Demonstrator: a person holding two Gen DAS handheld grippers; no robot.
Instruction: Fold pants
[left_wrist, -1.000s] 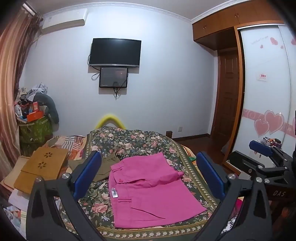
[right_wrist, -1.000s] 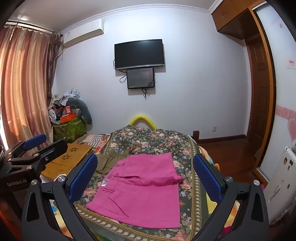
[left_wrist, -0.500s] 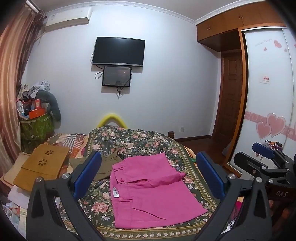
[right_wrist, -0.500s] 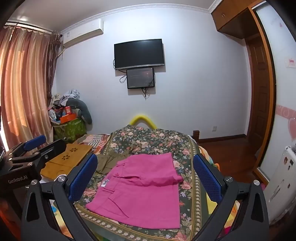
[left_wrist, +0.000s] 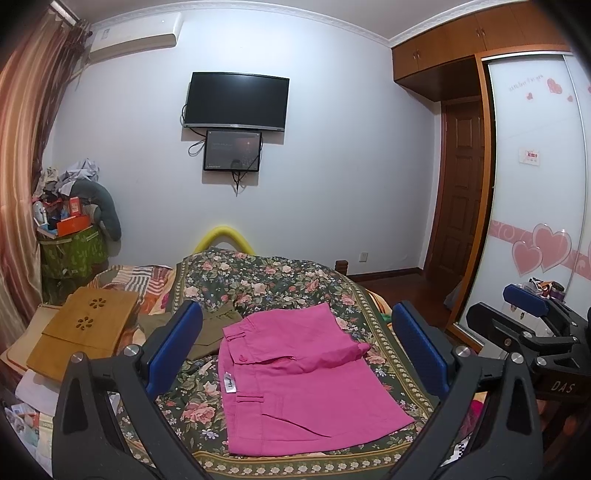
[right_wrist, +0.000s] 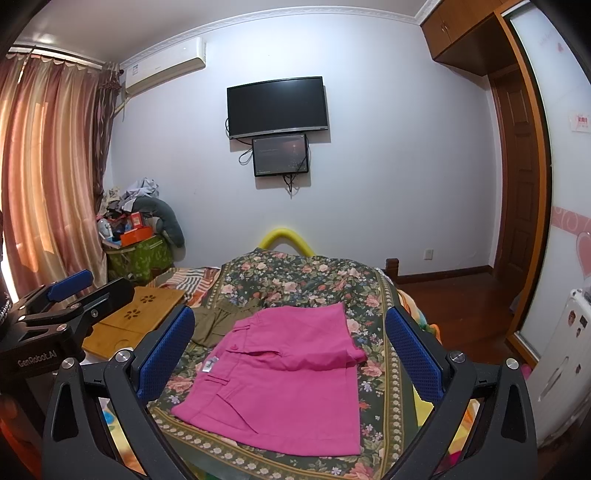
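Pink pants are lying folded on the floral bedspread, close to its near edge, with bare spread behind them up to the far edge. Left gripper and right gripper hover above that near edge, jaws wide apart, holding nothing. Barely anything's shifted since a second ago.

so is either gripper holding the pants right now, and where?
Nothing held. Left gripper and right gripper are both open, above the folded pink pants on the bed.
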